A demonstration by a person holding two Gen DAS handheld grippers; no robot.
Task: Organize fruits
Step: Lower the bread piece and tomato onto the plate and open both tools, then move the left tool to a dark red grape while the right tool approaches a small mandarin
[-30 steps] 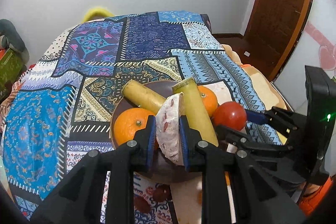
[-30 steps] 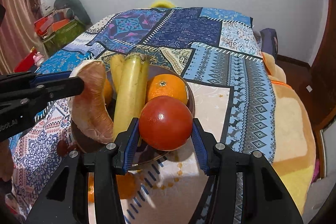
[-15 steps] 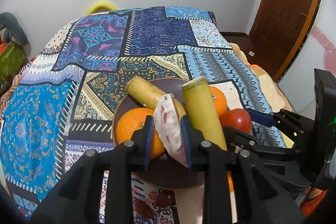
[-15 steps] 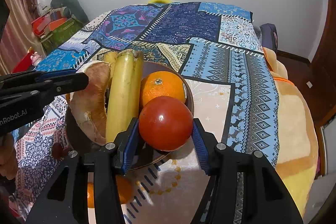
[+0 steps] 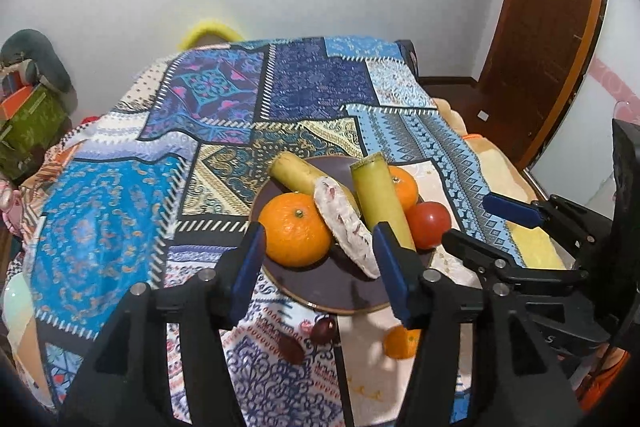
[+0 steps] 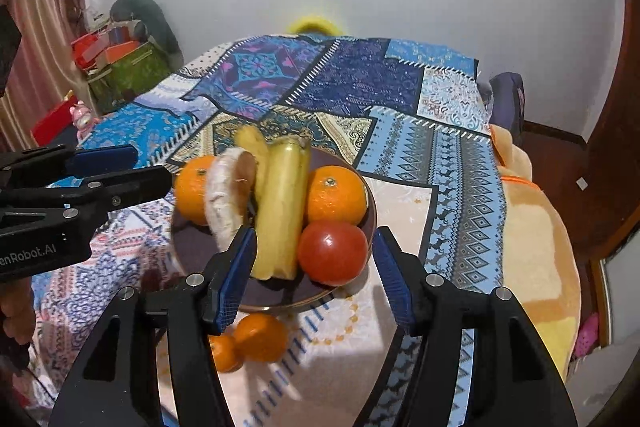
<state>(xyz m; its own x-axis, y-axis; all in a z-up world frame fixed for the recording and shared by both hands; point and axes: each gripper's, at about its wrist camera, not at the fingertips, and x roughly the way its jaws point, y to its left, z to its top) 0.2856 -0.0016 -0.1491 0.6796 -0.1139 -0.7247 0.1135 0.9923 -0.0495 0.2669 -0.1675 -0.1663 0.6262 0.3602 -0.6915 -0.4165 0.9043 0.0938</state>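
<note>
Both tongs, left (image 5: 320, 259) & right (image 6: 316, 267), are opening w/ nothing clamped. Dark plate (image 6: 192, 247) on the bed holds oranges, bananas, a tomato (image 6: 332, 253) & a fruit slice (image 5: 346, 223). Risk: the slice leans on edge & the tomato sits at the rim; a nudge could tip either off.

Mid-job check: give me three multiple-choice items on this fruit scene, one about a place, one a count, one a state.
1. Where is the tomato?
A. on the bedspread
B. on the dark plate, near edge
C. in the right claw

2. How many oranges lie on the plate?
A. two
B. one
C. four

3. How do the right claw's jaws stand?
A. pressed on the tomato
B. shut empty
C. apart, clear of the tomato

Answers:
1 B: the tomato rests on the plate.
2 A: one orange on the right, another on the left.
3 C: the right claw is opening, with gaps on both sides of the tomato.
</note>
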